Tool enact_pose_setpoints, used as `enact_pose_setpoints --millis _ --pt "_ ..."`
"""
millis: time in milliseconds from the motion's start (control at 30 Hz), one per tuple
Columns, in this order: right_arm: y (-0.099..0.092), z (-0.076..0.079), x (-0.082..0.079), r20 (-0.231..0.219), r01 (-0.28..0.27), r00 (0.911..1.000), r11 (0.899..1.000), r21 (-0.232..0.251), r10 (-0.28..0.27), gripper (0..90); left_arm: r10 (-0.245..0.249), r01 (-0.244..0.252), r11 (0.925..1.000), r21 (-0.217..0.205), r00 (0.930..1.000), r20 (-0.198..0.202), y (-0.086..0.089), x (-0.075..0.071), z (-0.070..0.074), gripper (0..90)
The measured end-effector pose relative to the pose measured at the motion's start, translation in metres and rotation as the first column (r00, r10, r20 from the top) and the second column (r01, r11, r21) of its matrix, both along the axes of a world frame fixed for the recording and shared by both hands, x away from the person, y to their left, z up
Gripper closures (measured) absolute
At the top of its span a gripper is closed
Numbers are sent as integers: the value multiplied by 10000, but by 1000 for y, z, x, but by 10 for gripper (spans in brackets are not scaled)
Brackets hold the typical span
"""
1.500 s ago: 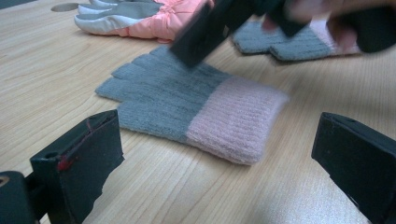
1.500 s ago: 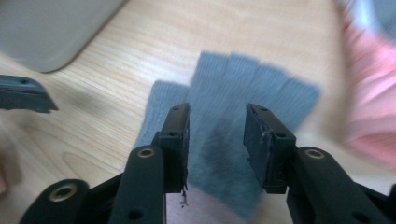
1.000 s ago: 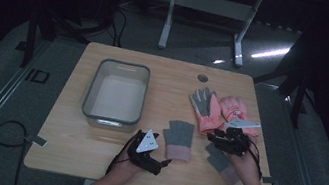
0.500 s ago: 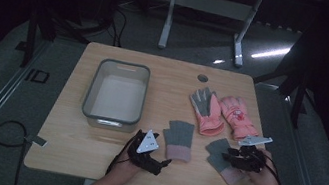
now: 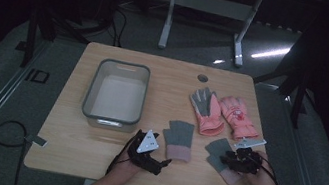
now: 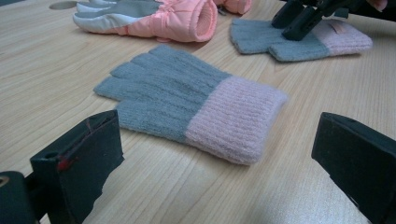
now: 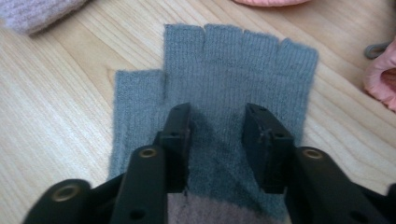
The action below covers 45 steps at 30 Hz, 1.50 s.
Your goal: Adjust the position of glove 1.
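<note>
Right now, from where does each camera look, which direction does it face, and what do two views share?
High view: above the person's side, facing forward and down on the table; forearms and both claws show.
Left gripper view: rides the left claw, low over the table, facing the near grey glove; its two jaws stand wide apart.
Right gripper view: rides the right claw, looking down on the other grey glove.
Shared: both gripper views show that second glove.
</note>
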State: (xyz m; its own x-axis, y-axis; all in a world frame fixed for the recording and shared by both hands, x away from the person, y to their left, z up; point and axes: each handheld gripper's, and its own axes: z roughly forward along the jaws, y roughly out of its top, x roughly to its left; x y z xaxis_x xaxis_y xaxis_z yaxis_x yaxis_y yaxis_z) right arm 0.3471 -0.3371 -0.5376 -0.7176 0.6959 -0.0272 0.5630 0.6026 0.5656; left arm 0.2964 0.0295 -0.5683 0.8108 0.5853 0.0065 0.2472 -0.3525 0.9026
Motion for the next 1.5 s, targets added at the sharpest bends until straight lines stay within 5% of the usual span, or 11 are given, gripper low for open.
enact_pose_setpoints --millis 333,633,700,867,1033,1367,1500 --pt "4 5 -1 -501 885 9949 9960 80 -880 839 54 -54 10000 -13 10000 -35 0 0 0 15" --pt "10 41 -28 -152 1686 9857 9804 1015 -1679 846 37 -37 10000 16 10000 -21 0 0 0 15" --pt "11 58 -39 148 2247 9730 9595 1699 -2305 846 28 -28 10000 59 10000 28 0 0 0 15" --pt "16 76 -50 409 2778 9540 9274 2506 -2969 845 56 -57 10000 80 10000 66 0 0 0 15" --pt "24 69 -54 311 3673 9188 8815 2967 -3934 845 38 -38 10000 58 10000 76 0 0 0 15" --pt "30 28 -45 -100 4777 8725 8484 2279 -4886 845 29 -30 10000 60 9999 127 0 -1 0 14" --pt "28 13 -38 -288 4888 8694 8500 1963 -4932 842 41 -42 10000 89 9999 129 0 -1 0 15"
